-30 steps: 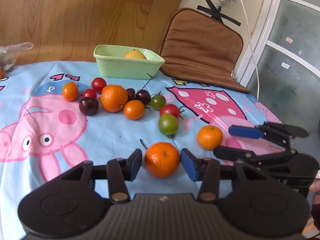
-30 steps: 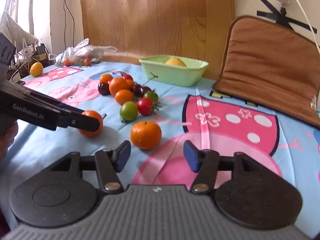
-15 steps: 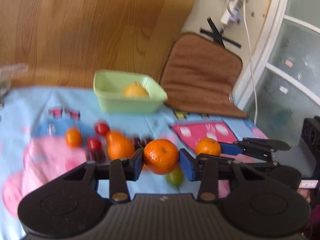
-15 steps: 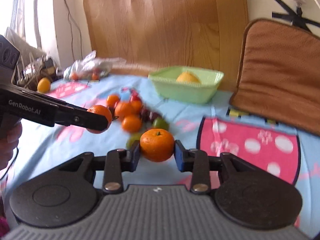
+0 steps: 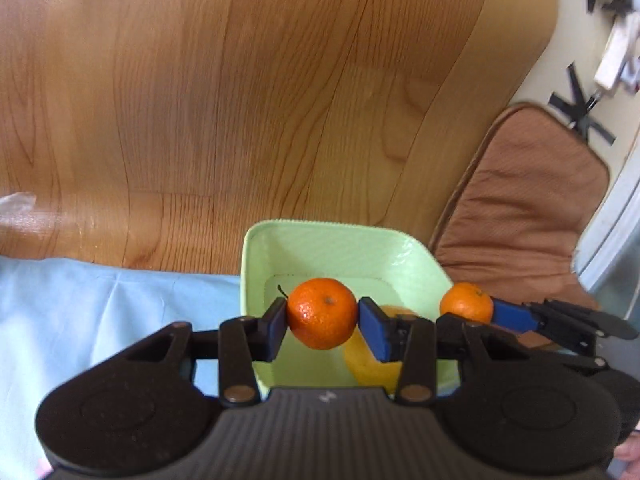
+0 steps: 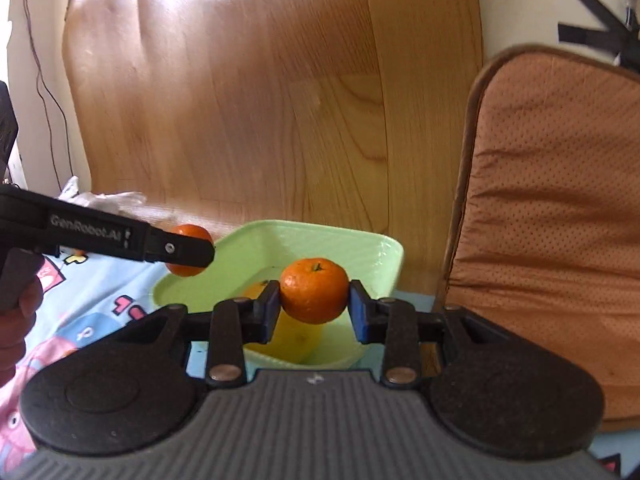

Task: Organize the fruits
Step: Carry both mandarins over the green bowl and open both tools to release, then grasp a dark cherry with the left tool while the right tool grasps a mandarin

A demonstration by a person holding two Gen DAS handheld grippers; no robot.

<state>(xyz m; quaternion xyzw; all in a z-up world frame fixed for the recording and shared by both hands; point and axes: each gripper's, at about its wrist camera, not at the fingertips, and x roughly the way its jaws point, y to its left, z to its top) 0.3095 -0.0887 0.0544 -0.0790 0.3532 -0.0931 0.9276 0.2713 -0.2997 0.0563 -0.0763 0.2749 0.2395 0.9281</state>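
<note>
Tangerines [image 5: 322,313] [image 6: 314,290] are hanging over the green dish [image 5: 340,248], one clamped in each hand-held gripper [image 5: 323,322] [image 6: 314,308] I'm steering, and next I'm judging both need lowering and releasing beside the yellow fruit [image 5: 370,360] inside.

Behind my desk [image 5: 60,312] with its blue cartoon cloth stands a wood-grain panel [image 5: 240,100]. A brown cushion [image 6: 560,200] leans right of it. Black tape crosses [image 5: 580,108] mark the pale wall.

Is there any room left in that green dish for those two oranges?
Yes. The green dish holds one yellow fruit at its near side; the floor toward the far wall is bare. The left hand-held gripper and right hand-held gripper each hold an orange over it, so it is crowded above.
</note>
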